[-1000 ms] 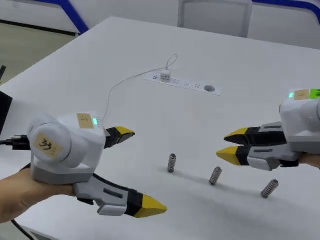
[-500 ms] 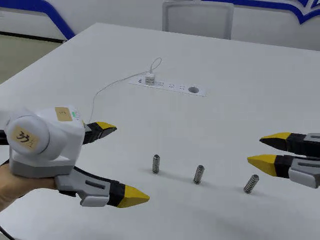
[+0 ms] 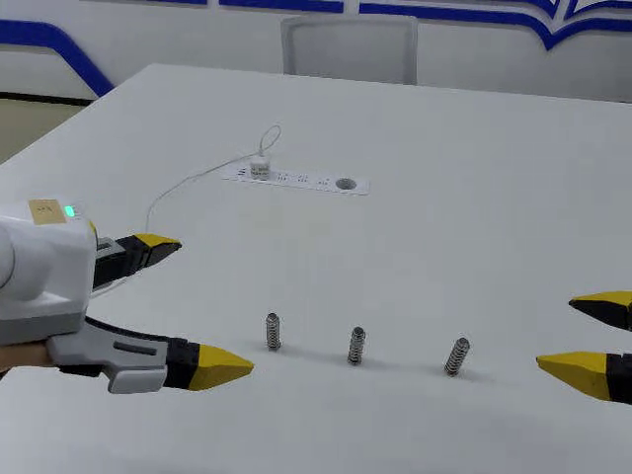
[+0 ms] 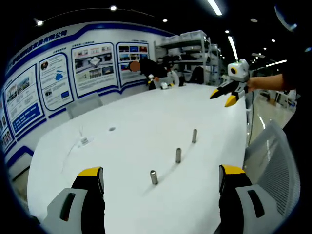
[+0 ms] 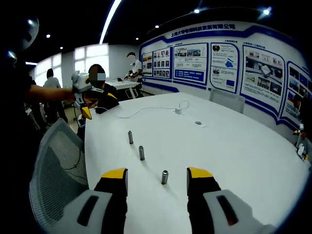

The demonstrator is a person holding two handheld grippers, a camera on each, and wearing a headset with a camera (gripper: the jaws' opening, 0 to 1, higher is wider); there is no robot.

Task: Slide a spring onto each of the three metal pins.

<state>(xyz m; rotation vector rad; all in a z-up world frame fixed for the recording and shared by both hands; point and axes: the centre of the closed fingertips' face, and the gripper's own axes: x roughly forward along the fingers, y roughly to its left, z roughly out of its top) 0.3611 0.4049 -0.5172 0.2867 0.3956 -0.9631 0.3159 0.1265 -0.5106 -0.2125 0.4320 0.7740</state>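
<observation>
Where three springs stand upright in a row near the front of the white table [image 3: 444, 178], namely left spring [image 3: 274, 332], middle spring [image 3: 356, 345] and right spring [image 3: 457, 355], neither gripper touches them. Left gripper [image 3: 202, 304]: left of the row, jaws spread wide, holding nothing. Right gripper [image 3: 563, 333]: right of the row, jaws parted less widely, holding nothing.

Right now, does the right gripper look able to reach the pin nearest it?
Probably yes. The right gripper is open, its jaws aimed at that pin, with bare table between them. In the right gripper view the pin stands just ahead, between the jaws.
</observation>
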